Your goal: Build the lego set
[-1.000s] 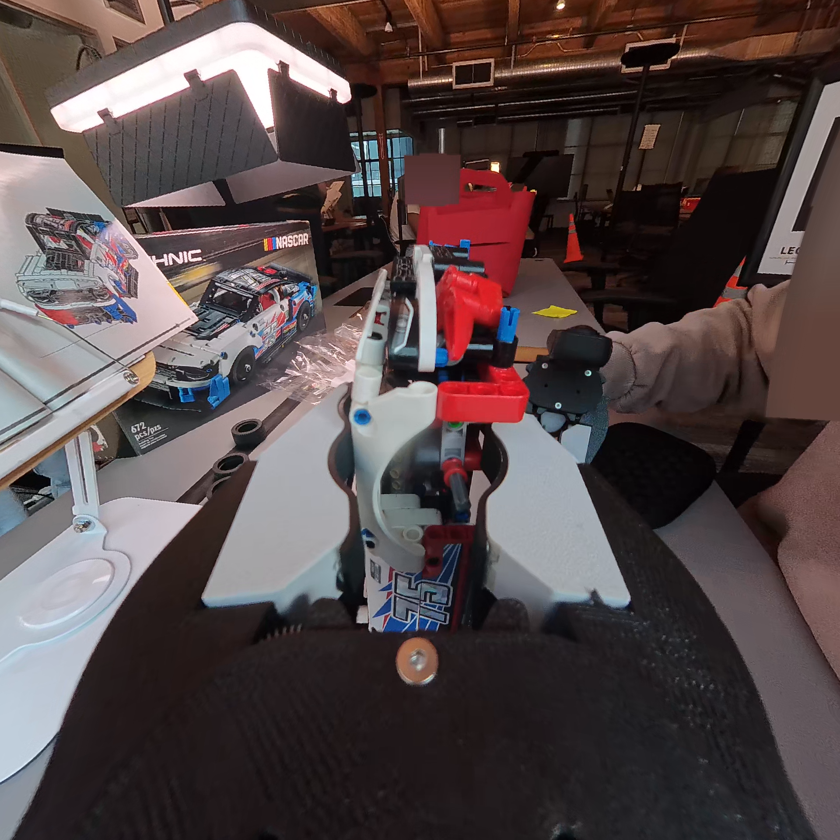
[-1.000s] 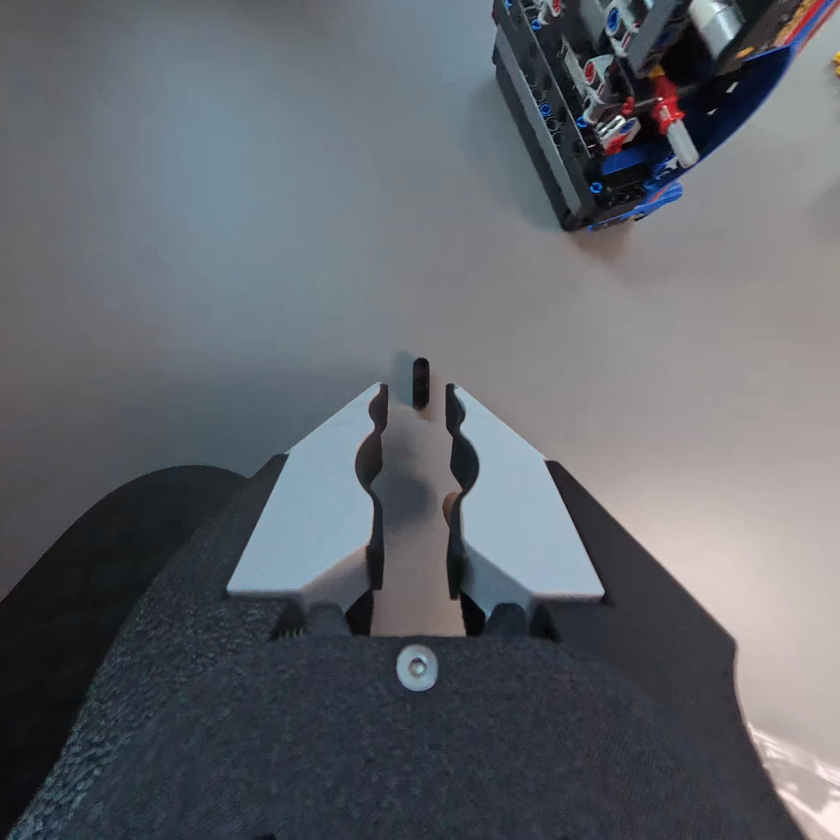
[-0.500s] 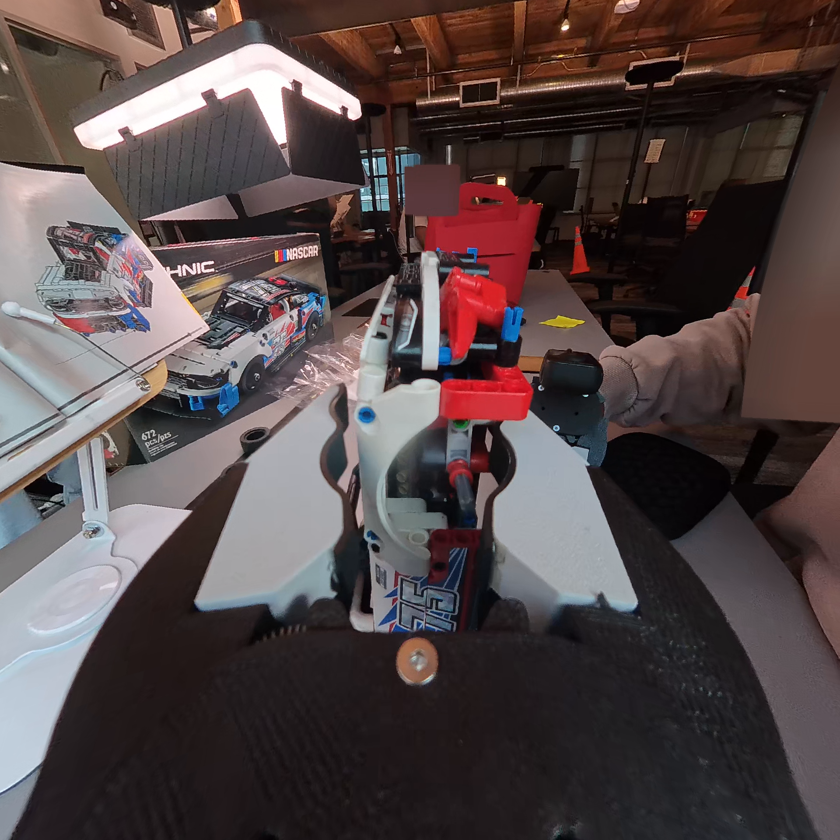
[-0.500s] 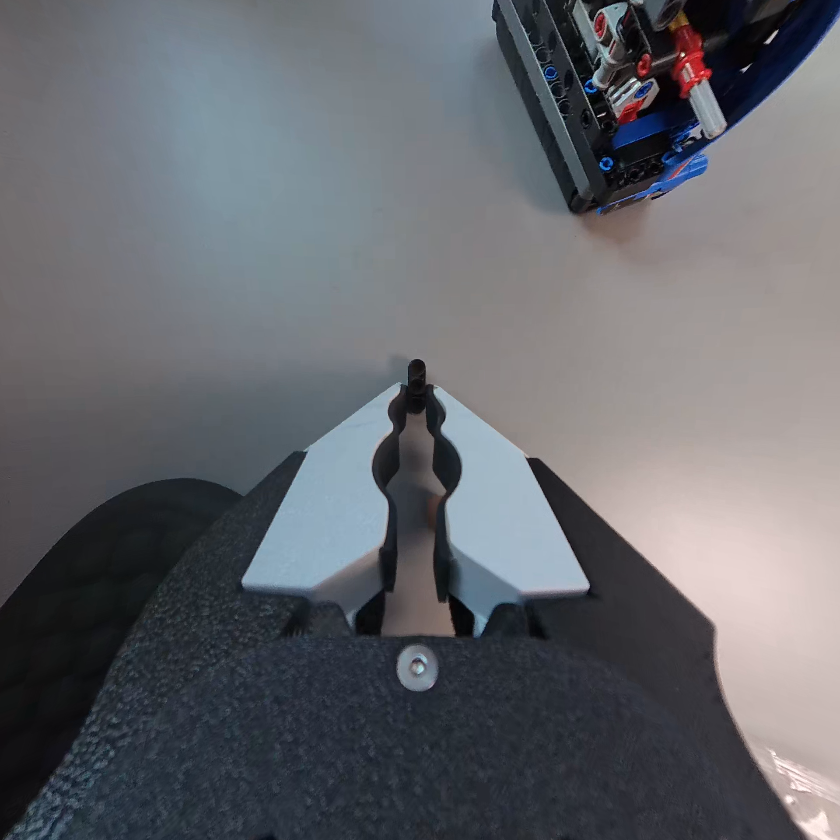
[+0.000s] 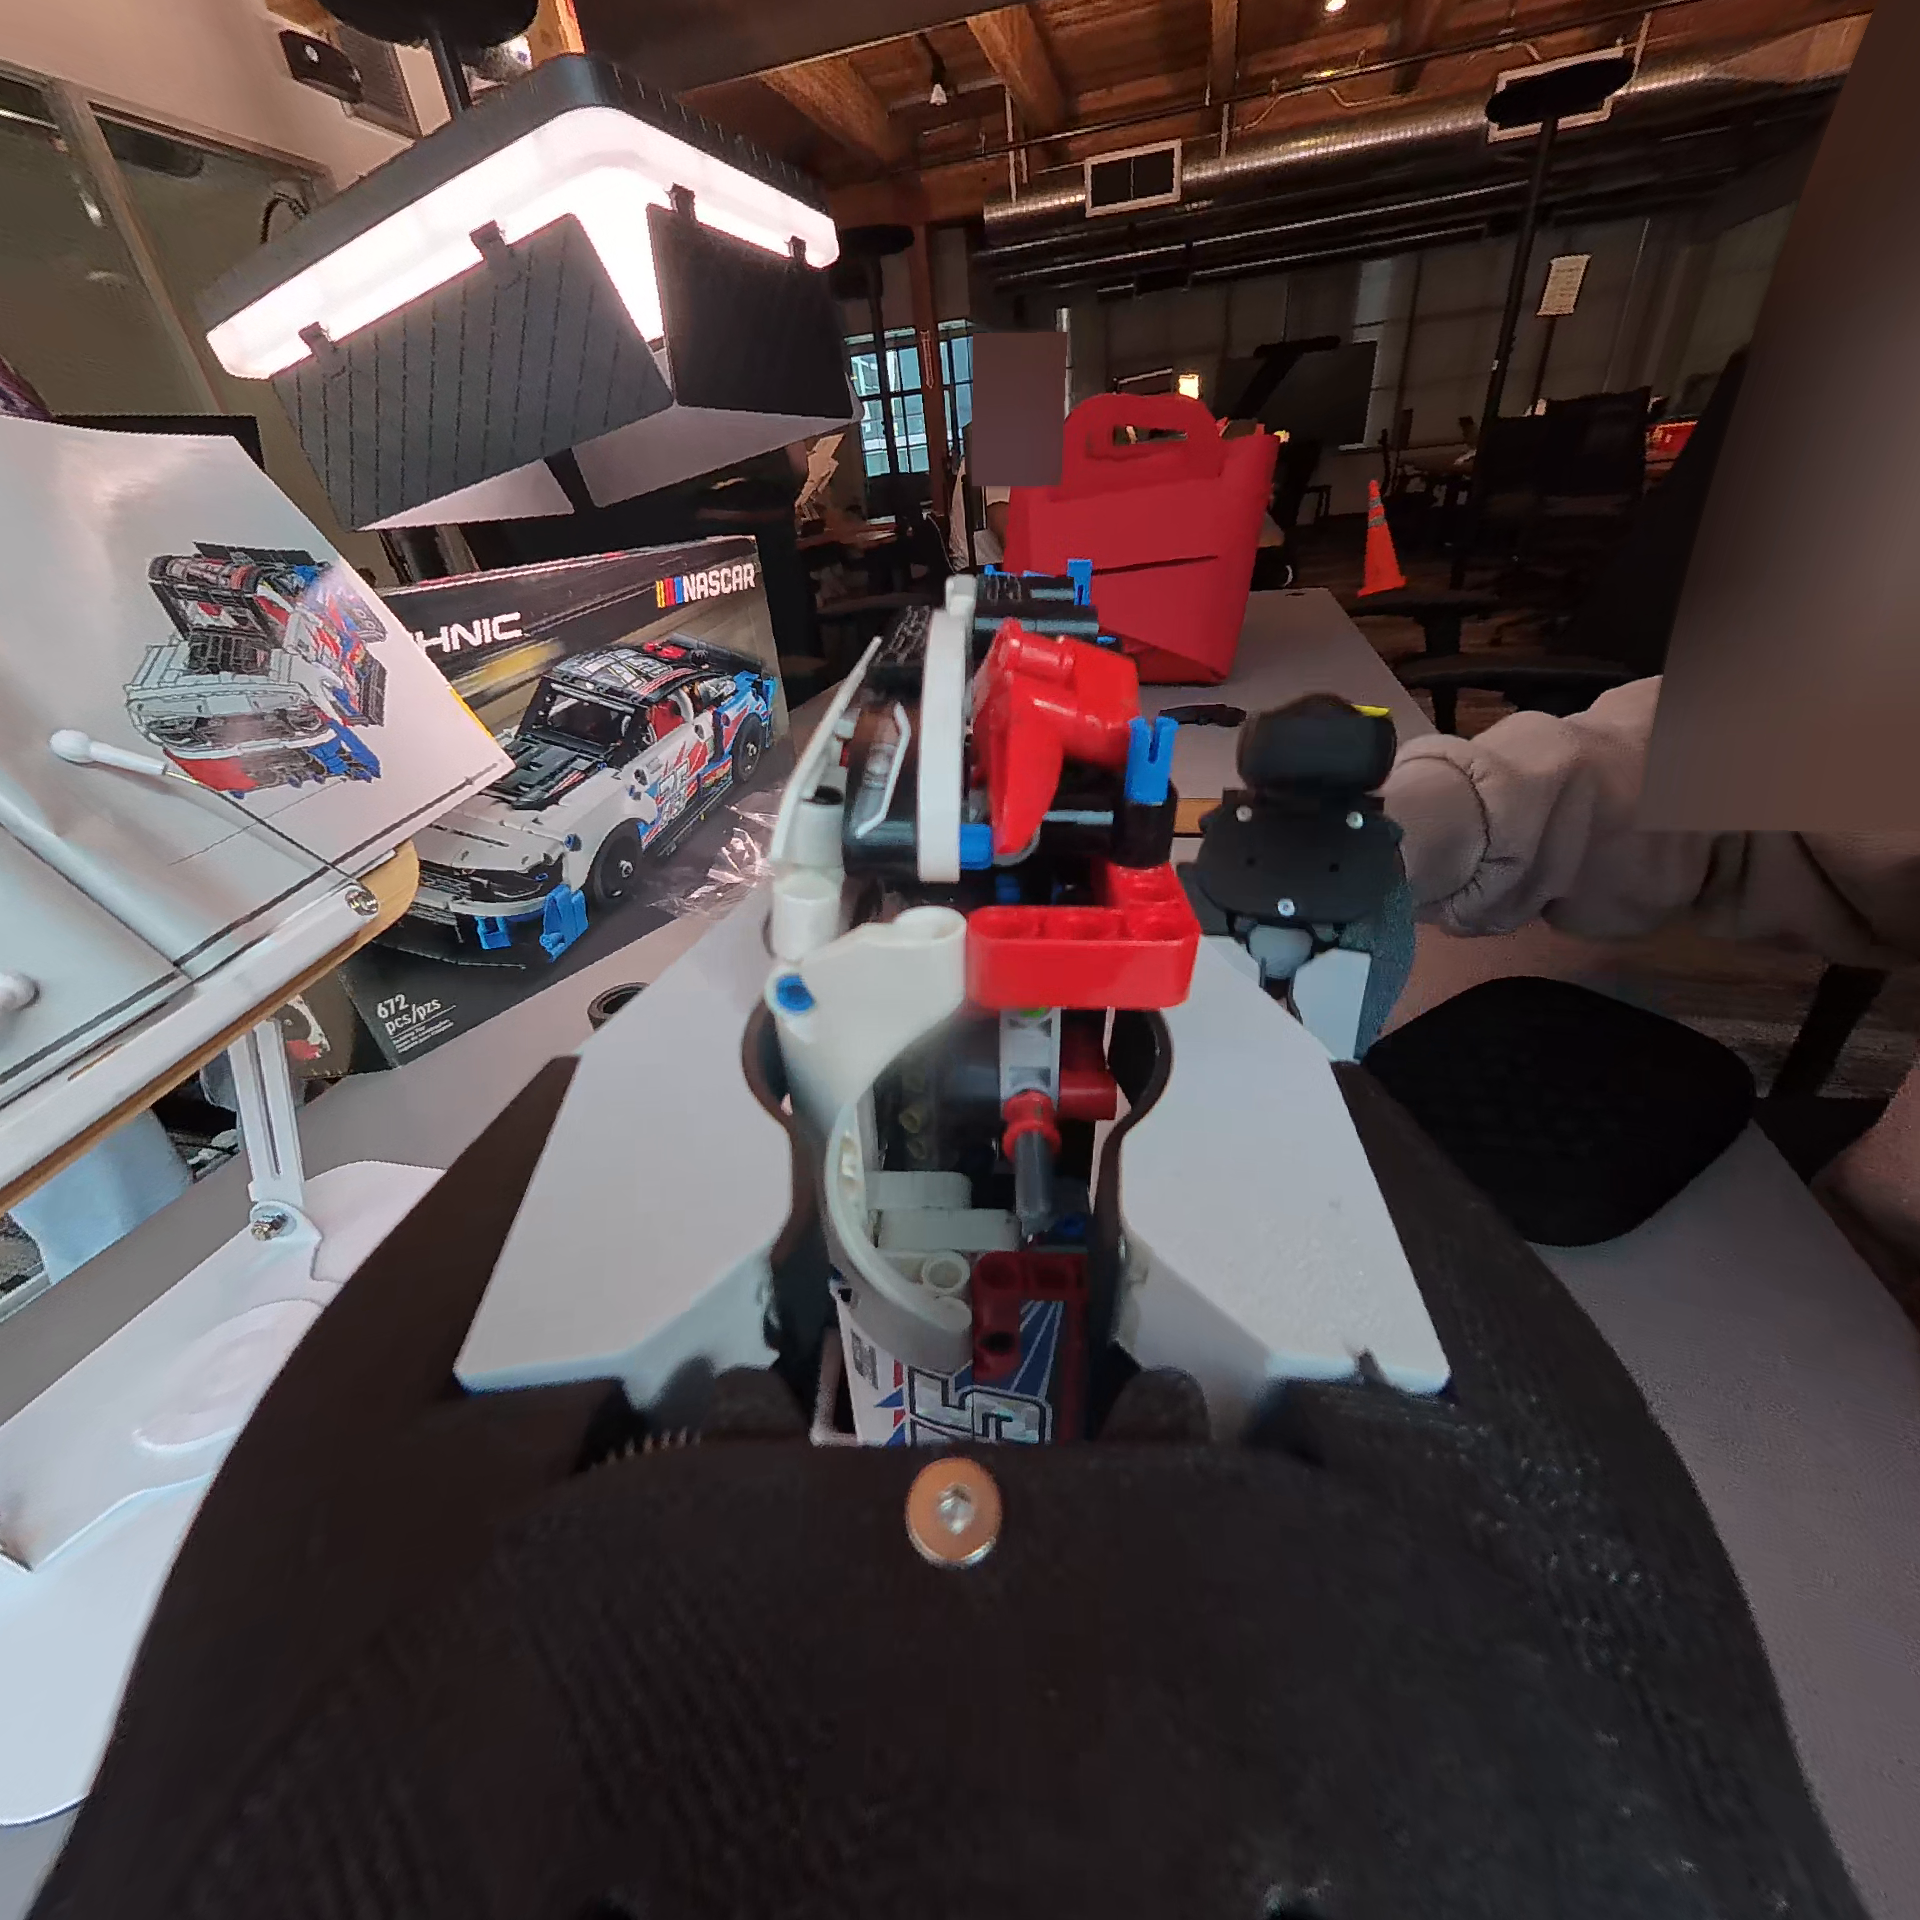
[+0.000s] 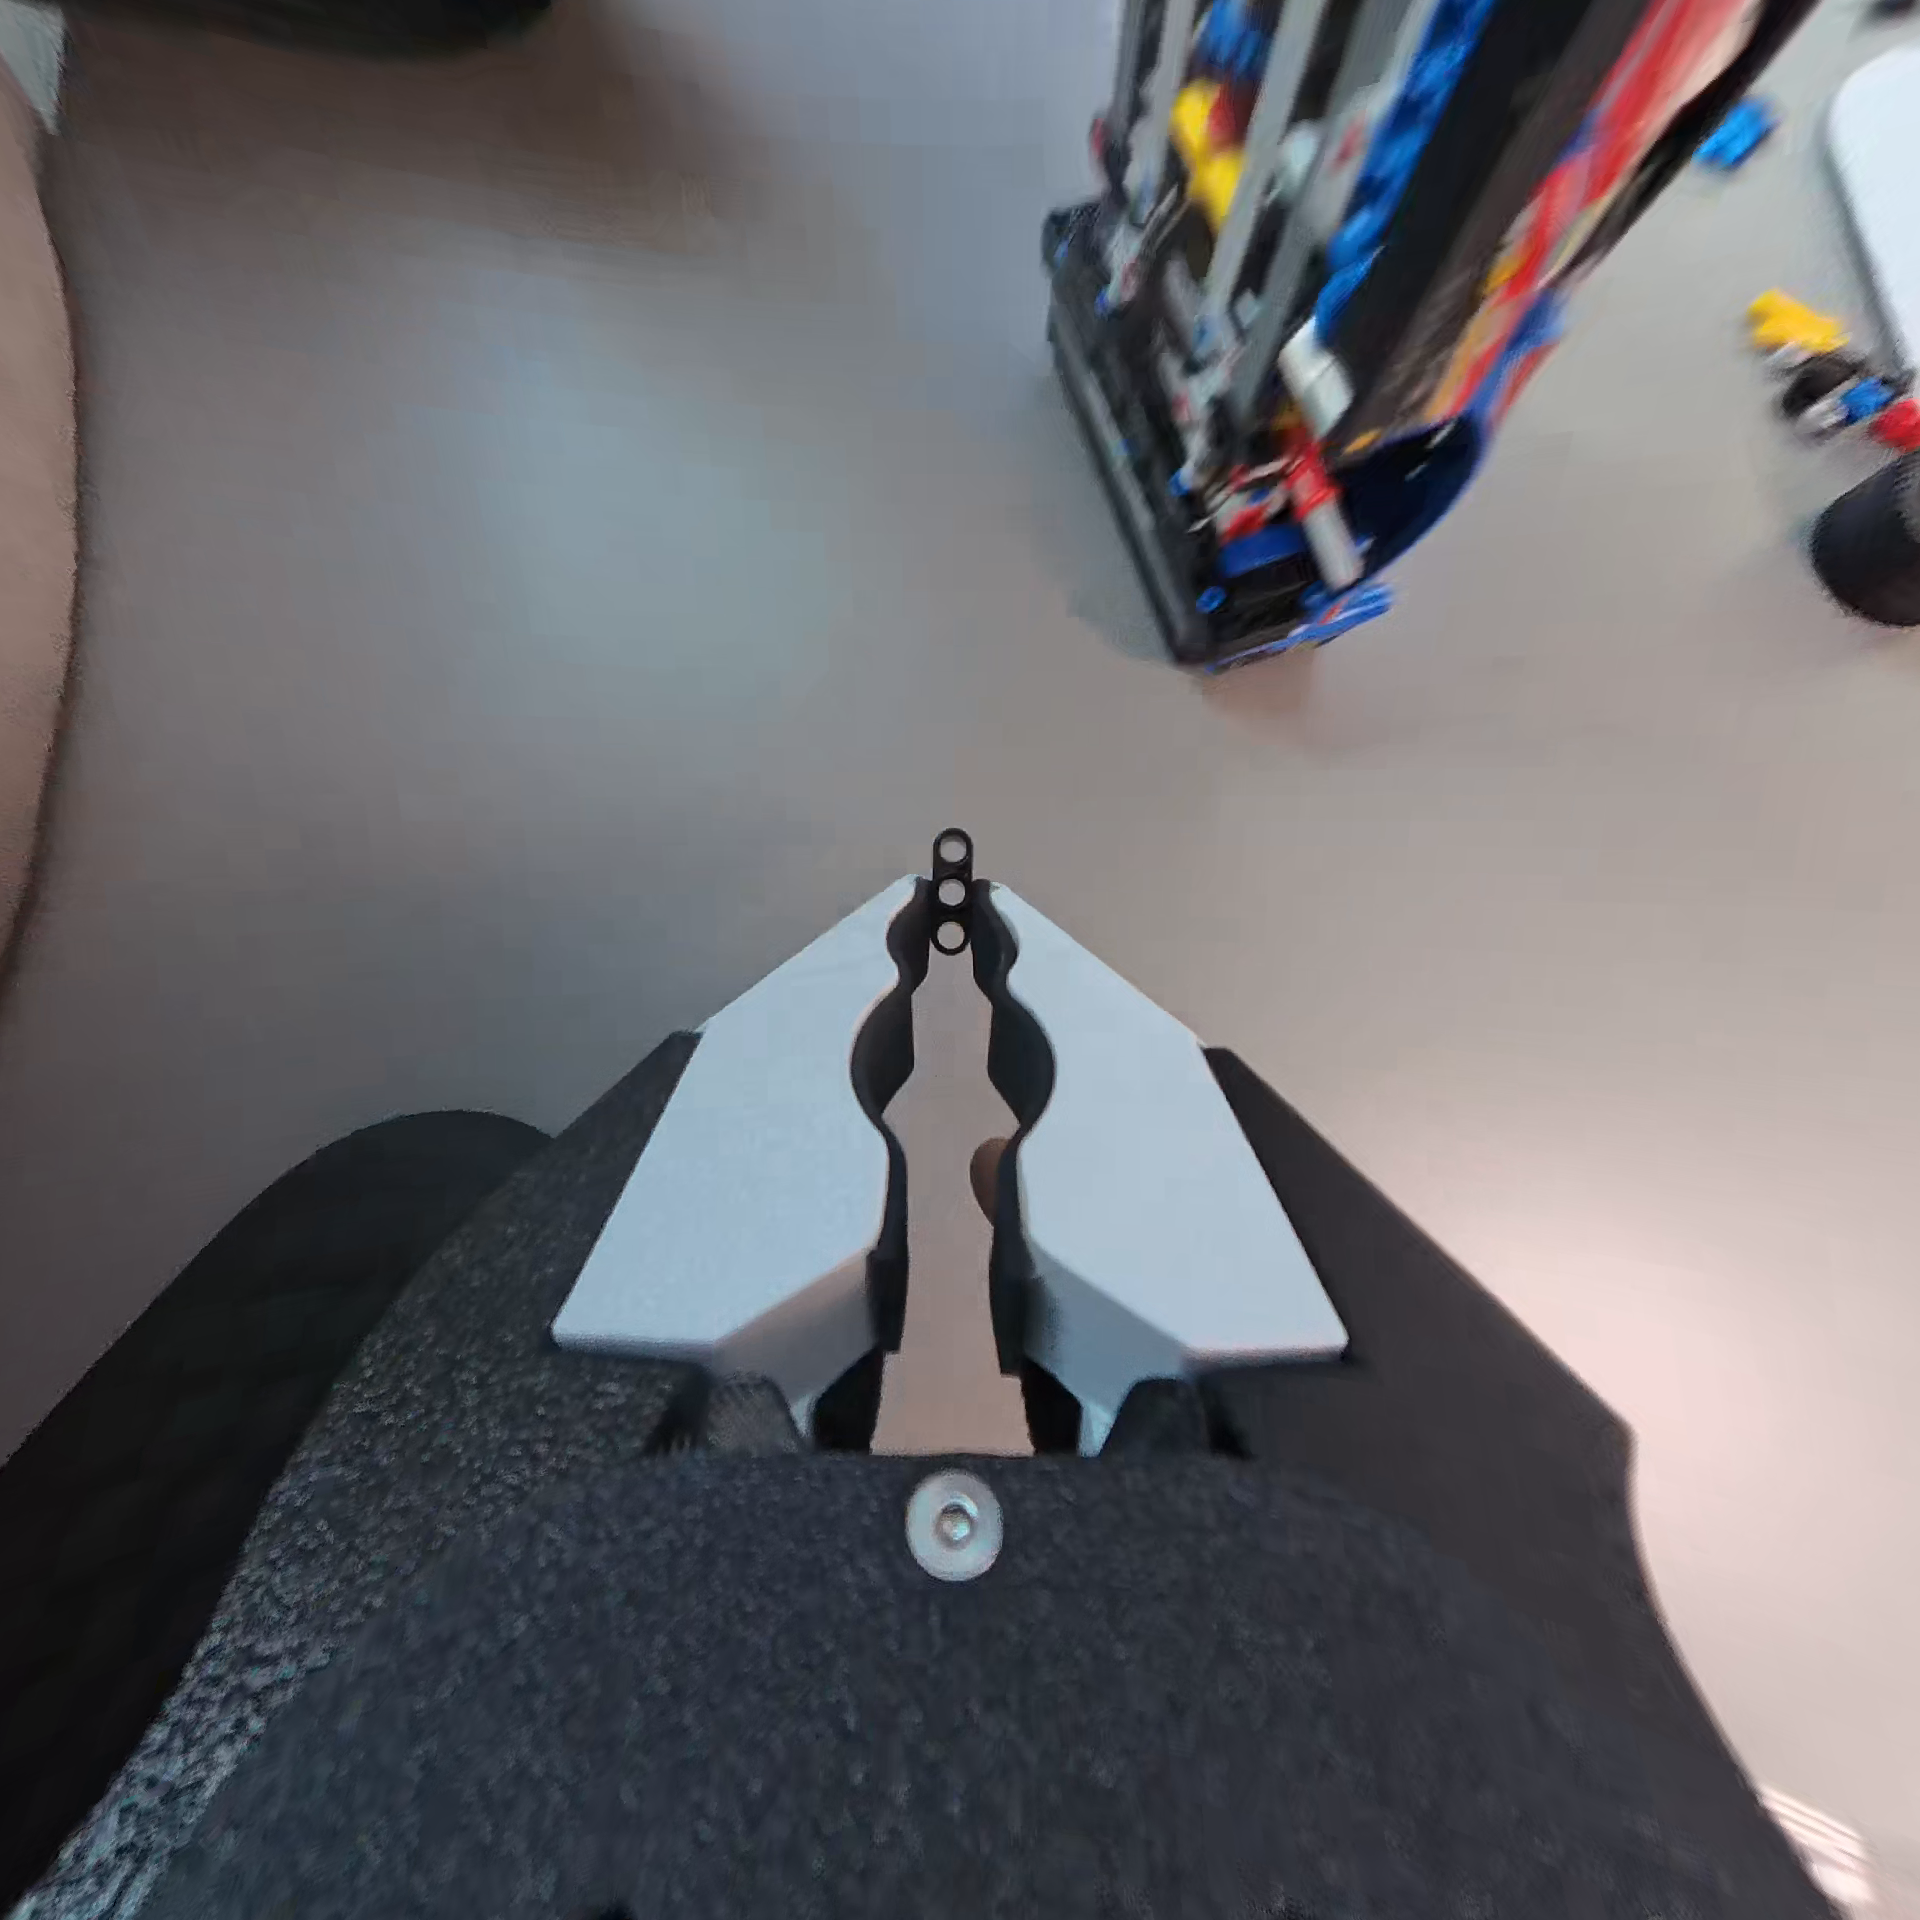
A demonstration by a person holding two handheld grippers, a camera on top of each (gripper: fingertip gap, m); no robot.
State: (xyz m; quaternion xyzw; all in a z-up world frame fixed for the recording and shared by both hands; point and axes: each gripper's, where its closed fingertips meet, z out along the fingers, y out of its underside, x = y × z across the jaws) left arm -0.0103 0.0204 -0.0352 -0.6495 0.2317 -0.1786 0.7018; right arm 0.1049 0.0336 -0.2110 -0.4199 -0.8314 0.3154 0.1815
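Observation:
My left gripper [image 5: 961, 1049] is shut on the part-built lego car [image 5: 977, 894], a white, red, black and blue body held on end between the white fingers. The same car [image 6: 1340, 343] shows blurred at the upper right of the right wrist view, standing on the grey table [image 6: 520, 520]. My right gripper [image 6: 952, 904] is shut on a small black three-hole beam [image 6: 952, 883], pinched at the fingertips and lifted off the table. The right gripper also shows in the left wrist view [image 5: 1304, 831], just right of the car, held by a sleeved arm.
The lego box [image 5: 592, 748] stands at the back left behind an instruction booklet on a white stand [image 5: 187, 748]. A lamp [image 5: 540, 301] hangs above. A red bag [image 5: 1153, 540] stands behind. A black tyre [image 5: 621, 1002] and loose small parts [image 6: 1829, 384] lie on the table. Tip to tip, the grippers are about 20 centimeters apart.
My right gripper closed on the black beam that lay between its fingers and lifted it. It moved back and turned, so more of the car shows. The left gripper stayed shut on the car.

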